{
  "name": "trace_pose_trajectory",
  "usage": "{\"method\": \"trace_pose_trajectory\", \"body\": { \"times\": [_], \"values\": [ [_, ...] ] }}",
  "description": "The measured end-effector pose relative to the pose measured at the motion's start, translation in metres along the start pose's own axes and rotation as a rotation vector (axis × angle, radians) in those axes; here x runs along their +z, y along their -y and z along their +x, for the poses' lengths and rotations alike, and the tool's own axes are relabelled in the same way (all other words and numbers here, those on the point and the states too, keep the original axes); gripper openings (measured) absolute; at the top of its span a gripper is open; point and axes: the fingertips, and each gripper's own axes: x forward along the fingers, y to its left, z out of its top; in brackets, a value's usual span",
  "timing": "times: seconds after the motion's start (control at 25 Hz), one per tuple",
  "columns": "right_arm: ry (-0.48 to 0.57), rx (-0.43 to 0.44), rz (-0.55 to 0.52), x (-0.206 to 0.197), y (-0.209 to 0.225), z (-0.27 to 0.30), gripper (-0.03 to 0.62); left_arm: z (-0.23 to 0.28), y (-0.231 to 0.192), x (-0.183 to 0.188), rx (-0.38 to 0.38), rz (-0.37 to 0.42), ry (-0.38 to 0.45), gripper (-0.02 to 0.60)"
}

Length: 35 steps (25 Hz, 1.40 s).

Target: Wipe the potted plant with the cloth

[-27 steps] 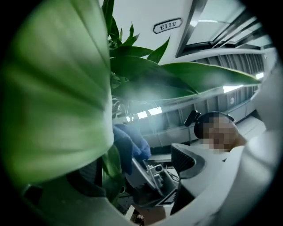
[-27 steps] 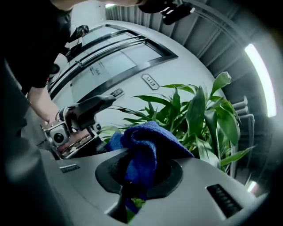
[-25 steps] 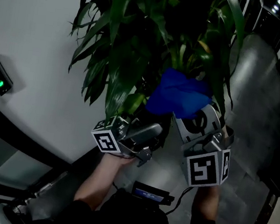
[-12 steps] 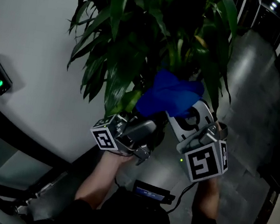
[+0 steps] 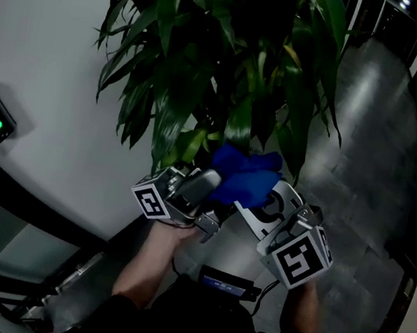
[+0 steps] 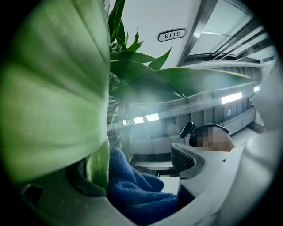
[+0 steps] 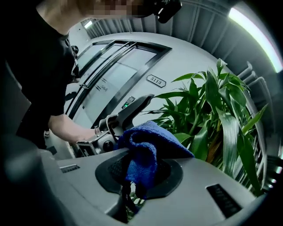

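White wall (image 5: 49, 39), cloth (image 7: 148, 143) in right claw (image 7: 138, 174)

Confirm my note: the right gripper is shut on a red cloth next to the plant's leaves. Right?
The cloth is blue, not red; the right gripper view shows it. The right gripper is indeed shut on it next to the plant's leaves.
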Motion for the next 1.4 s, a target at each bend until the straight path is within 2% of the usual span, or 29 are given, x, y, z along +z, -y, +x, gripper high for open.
{"method": "trace_pose_trajectory", "body": {
  "times": [0.16, 0.28, 0.36, 0.6, 0.68, 0.76, 0.92, 1.12, 1.4],
  "values": [
    [-0.015, 0.049, 0.009, -0.01, -0.018, -0.011, 0.071, -0.003, -0.003, -0.001, 0.013, -0.005, 0.0, 0.449],
    [-0.028, 0.022, -0.023, 0.005, -0.008, -0.031, 0.072, -0.005, -0.003, -0.001, 0.023, -0.01, 0.005, 0.449],
    [0.023, -0.048, -0.001, 0.021, 0.01, -0.046, 0.072, -0.007, -0.001, -0.002, 0.026, -0.005, 0.004, 0.449],
    [0.231, -0.359, 0.053, 0.065, 0.077, -0.079, 0.072, -0.009, 0.002, -0.006, 0.033, -0.002, 0.005, 0.449],
    [0.246, -0.426, 0.034, 0.069, 0.093, -0.081, 0.072, -0.012, 0.002, -0.009, 0.037, -0.006, 0.003, 0.449],
    [0.231, -0.448, -0.01, 0.068, 0.102, -0.074, 0.072, -0.013, 0.003, -0.011, 0.037, -0.01, 0.002, 0.449],
    [0.185, -0.382, -0.105, 0.061, 0.102, -0.04, 0.072, -0.01, 0.006, -0.014, 0.034, -0.009, 0.0, 0.449],
    [0.03, -0.212, -0.098, 0.016, 0.063, -0.005, 0.072, -0.015, 0.002, -0.013, 0.057, -0.003, 0.007, 0.449],
    [0.029, -0.096, -0.104, -0.001, 0.023, -0.007, 0.072, -0.016, -0.003, -0.012, 0.078, -0.004, 0.021, 0.449]
  ]
}}
